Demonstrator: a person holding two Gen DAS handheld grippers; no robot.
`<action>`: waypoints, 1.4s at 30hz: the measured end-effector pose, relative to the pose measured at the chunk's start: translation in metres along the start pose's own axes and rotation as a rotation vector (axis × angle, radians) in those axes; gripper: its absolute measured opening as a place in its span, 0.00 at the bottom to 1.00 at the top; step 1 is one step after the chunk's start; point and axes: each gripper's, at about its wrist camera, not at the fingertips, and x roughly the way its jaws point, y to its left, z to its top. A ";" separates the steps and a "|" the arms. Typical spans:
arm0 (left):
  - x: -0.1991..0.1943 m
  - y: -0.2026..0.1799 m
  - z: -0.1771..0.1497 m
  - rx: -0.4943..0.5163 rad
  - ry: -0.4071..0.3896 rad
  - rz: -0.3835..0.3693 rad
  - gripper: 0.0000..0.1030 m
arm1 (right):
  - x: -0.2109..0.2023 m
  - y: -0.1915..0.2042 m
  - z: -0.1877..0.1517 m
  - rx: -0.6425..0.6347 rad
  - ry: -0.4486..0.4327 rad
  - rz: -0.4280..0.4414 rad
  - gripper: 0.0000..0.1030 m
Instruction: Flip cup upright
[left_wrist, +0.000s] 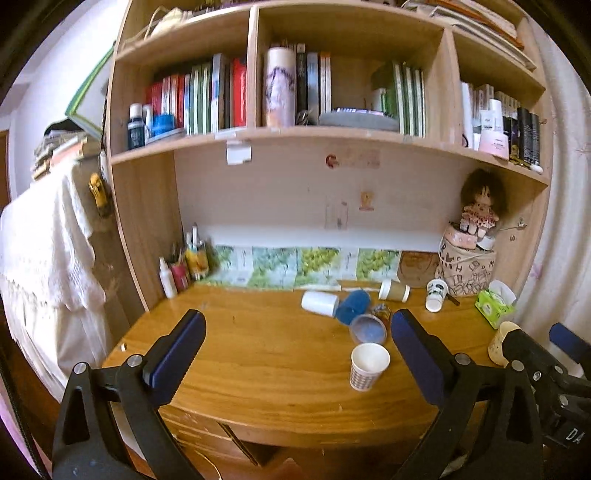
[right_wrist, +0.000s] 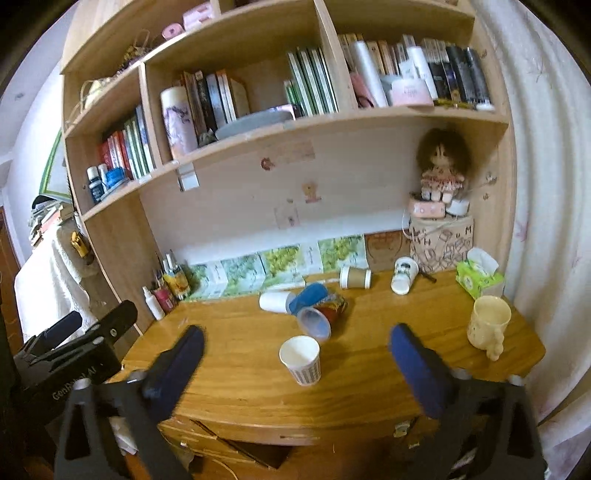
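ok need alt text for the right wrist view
Open right tool above a wooden desk, framing an upright paper cup. Behind it several cups lie tipped in a cluster; a cream mug stands at right, under bookshelves.

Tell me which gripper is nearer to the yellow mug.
Right. The right gripper hangs open with the yellow mug just beyond its right finger. The left gripper, also open, sits farther left, over the desk's middle.
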 end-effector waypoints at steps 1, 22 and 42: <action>-0.003 0.000 0.001 0.001 -0.014 0.001 0.98 | -0.002 0.001 0.001 -0.004 -0.013 0.001 1.00; -0.017 0.007 0.001 -0.009 -0.107 -0.039 0.98 | -0.019 0.015 -0.002 -0.039 -0.098 0.000 1.00; -0.016 0.001 0.001 0.000 -0.093 -0.055 0.98 | -0.020 0.011 -0.005 -0.020 -0.082 -0.033 1.00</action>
